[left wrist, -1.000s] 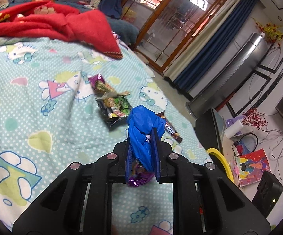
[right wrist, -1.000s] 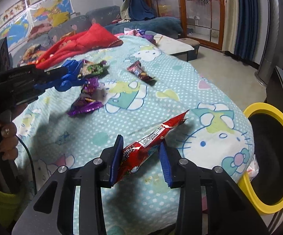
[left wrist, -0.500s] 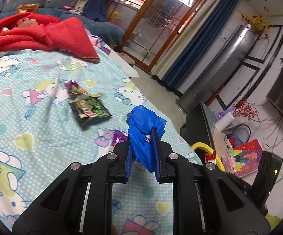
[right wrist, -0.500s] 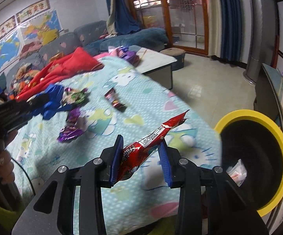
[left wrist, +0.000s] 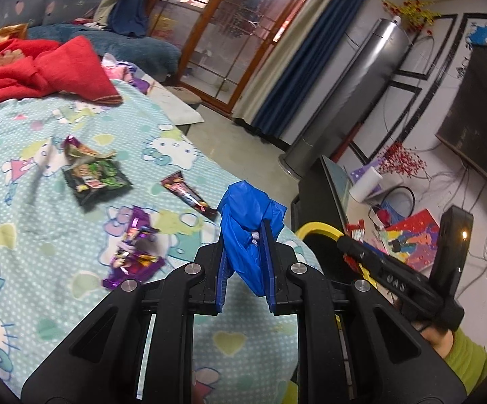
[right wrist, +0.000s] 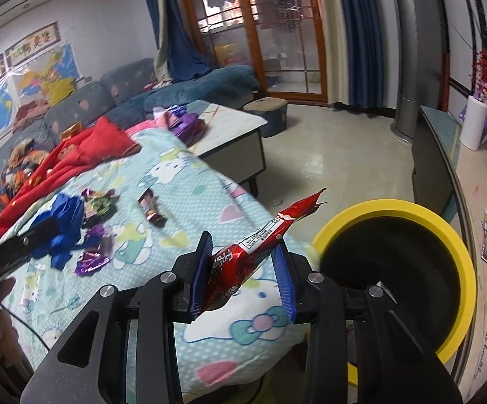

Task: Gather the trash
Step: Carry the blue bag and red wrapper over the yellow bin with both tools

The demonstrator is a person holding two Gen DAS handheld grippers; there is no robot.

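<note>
Daylight from glass doors; fisheye edges dark, perhaps motion-blurred.

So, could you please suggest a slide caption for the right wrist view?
Right gripper carries a red snack wrapper toward the yellow-rimmed bin.

Glossy foil red wrapper, thin crinkled blue plastic bag, matt cotton bedsheet

Large red Chinese characters, the last two reading "美英", run across a banner above the wall maps, while white lettering on the red snack wrapper and its white printed label stay too small and creased to read; the bed's loose wrappers show no legible text.
</note>
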